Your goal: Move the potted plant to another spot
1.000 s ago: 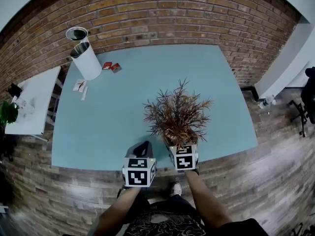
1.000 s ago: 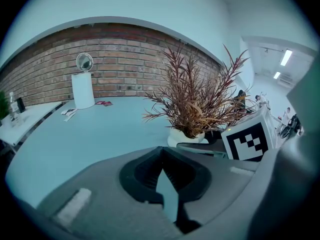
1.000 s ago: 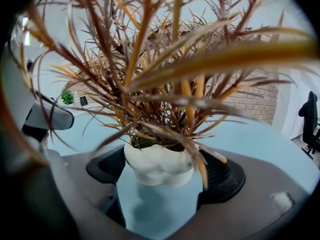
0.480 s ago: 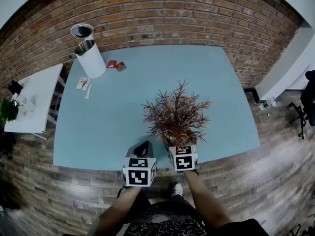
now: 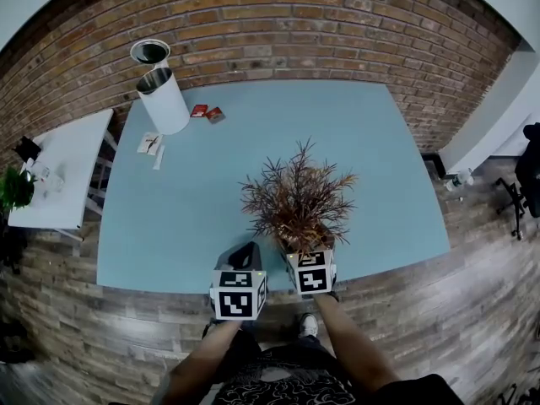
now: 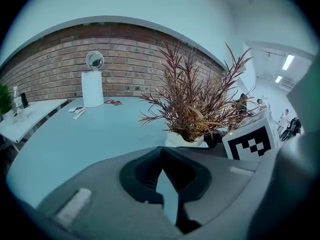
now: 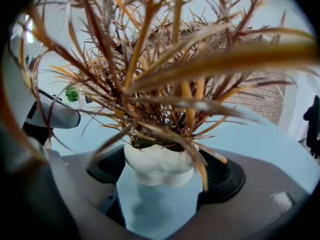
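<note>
Head view: the potted plant stood on the blue table near its front edge, a bit right of centre. Our R gripper reached in at its base, and our L gripper sat just beside it on the left, apart from the plant. A white bin stood at the far left corner w/ small red items and papers near it. L gripper view: the jaws were together w/ nothing between them, and the plant rose ahead to the right. R gripper view: the jaws were clamped on the plant's white pot, a pad against each side, w/ leaves filling the view above.
</note>
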Motion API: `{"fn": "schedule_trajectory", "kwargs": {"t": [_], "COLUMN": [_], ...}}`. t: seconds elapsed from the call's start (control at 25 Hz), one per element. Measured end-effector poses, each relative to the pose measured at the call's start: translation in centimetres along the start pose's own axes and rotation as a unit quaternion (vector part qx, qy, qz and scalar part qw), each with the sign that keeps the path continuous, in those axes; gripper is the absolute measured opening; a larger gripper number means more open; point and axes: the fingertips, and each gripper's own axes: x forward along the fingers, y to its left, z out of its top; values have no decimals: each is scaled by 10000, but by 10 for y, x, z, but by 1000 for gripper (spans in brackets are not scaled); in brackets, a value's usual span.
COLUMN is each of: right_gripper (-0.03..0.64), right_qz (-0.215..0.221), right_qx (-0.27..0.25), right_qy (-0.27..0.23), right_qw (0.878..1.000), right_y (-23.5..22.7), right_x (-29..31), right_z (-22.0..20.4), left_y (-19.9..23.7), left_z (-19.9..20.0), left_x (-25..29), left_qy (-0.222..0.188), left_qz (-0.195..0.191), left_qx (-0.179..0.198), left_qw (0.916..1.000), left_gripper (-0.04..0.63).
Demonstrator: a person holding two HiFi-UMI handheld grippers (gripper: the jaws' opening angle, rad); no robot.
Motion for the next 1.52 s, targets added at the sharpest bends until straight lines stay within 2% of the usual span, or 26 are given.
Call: {"fn": "schedule_trajectory", "kwargs": {"t": [0.8, 1.16, 1.52], "right_gripper": [456, 455, 456], "right_qz": [-8, -44, 93], "right_qx": [79, 36, -13], "right_qy": [-26, -77, -110], "right_qw": [10000, 10000, 9999], "right_y": [42, 87, 94], "right_x": [13, 29, 32], "right_z": [7, 18, 21], "left_y": [40, 86, 91], "left_z": [-5, -10, -11], "left_x": [-9, -21, -23], "left_qy": [19, 45, 2], "left_qz": [-90, -117, 5], "left_qx": [48, -18, -101], "left_qw": [9999, 9999, 9999], "left_gripper": [-2, -2, -2]}}
